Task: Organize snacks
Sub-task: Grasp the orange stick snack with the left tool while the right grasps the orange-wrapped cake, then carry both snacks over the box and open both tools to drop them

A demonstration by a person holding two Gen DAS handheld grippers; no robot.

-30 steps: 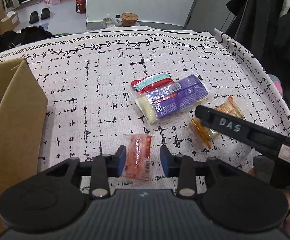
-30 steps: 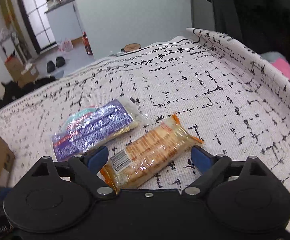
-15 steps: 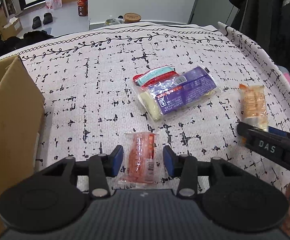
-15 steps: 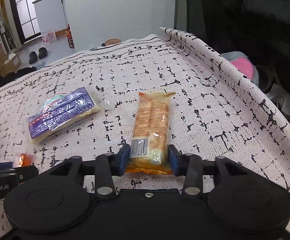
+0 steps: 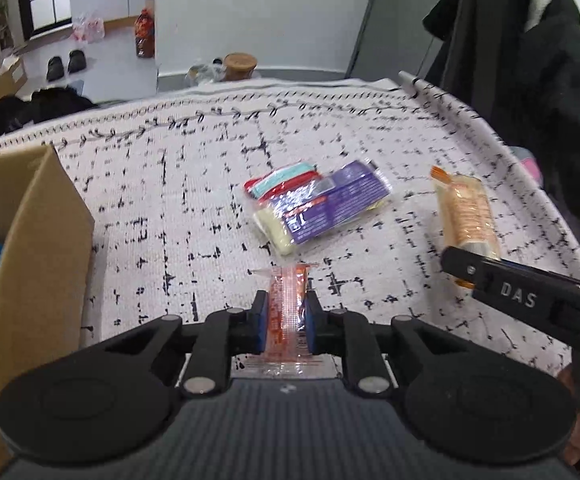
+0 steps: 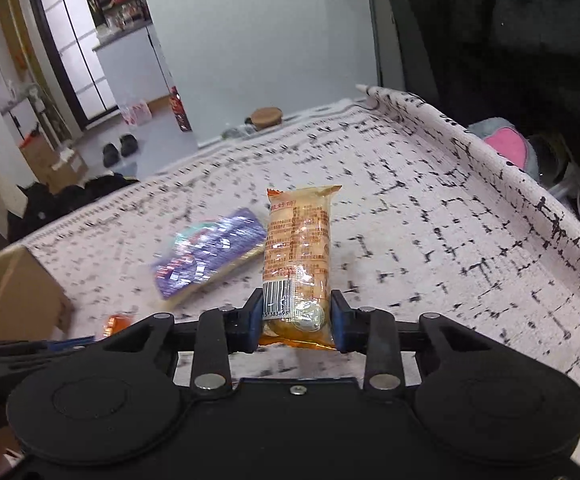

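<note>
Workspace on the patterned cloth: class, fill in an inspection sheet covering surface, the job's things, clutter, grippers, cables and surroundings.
Surface: white tablecloth with black marks, edge rolled up at the right.
Job's things: small orange packet and orange cracker pack both gripped; purple snack pack lies on the cloth partly over a red-and-teal packet; cardboard box at left, wrappers visible inside.
Clutter: nothing seen.
Grippers: left gripper shut on the small orange packet; right gripper shut on the orange cracker pack.
Cables: nothing seen.
Surroundings: dark coat at right, shoes and a bottle on the floor beyond.
</note>
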